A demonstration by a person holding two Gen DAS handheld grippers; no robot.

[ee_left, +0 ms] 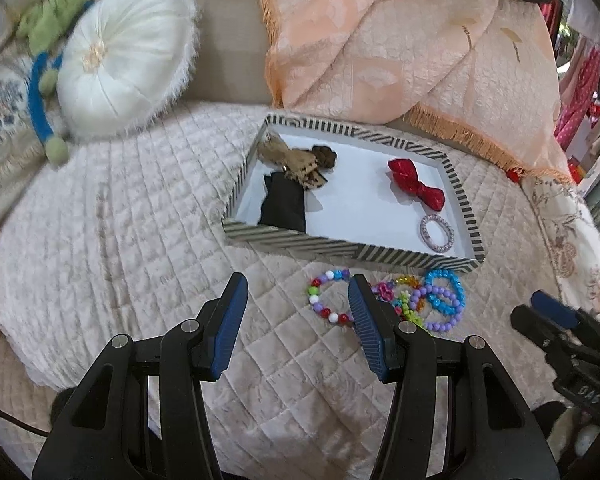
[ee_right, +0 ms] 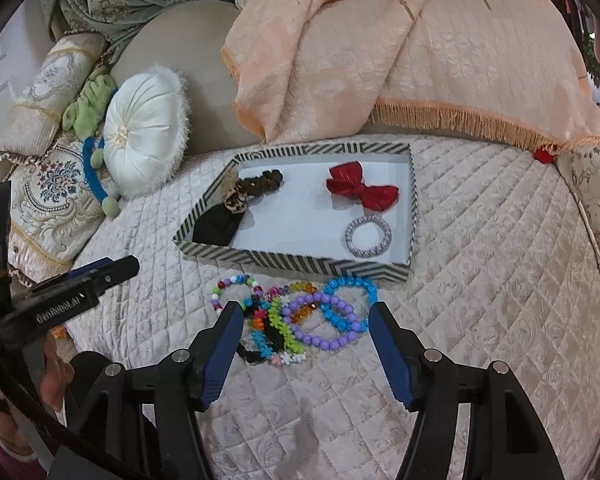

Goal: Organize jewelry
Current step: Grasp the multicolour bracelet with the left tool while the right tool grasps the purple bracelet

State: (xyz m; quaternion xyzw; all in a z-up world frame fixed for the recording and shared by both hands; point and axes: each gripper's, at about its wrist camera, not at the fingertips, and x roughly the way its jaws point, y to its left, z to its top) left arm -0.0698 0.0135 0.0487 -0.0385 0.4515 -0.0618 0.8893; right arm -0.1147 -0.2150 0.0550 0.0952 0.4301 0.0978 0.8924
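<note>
A striped tray (ee_left: 340, 246) (ee_right: 300, 264) lies on the quilted bed. It holds a red bow (ee_left: 416, 182) (ee_right: 362, 190), a lilac ring bracelet (ee_left: 437, 232) (ee_right: 369, 237), a black cloth piece (ee_left: 284, 202) (ee_right: 218, 226) and brown hair ties (ee_left: 300, 160) (ee_right: 256, 186). Several beaded bracelets lie in front of the tray: a multicolour one (ee_left: 327, 296) (ee_right: 236, 292), a purple one (ee_left: 440, 306) (ee_right: 324, 322) and a blue one (ee_left: 446, 290) (ee_right: 350, 300). My left gripper (ee_left: 298, 292) is open, empty, left of the pile. My right gripper (ee_right: 306, 312) (ee_left: 556, 312) is open, empty, just above the pile.
A white round cushion (ee_left: 120, 68) (ee_right: 144, 132) and a green and blue soft toy (ee_left: 48, 80) (ee_right: 96, 136) lie at the back left. A peach fringed throw (ee_left: 412, 48) (ee_right: 400, 48) hangs behind the tray. Embroidered pillows (ee_right: 52, 184) are at the far left.
</note>
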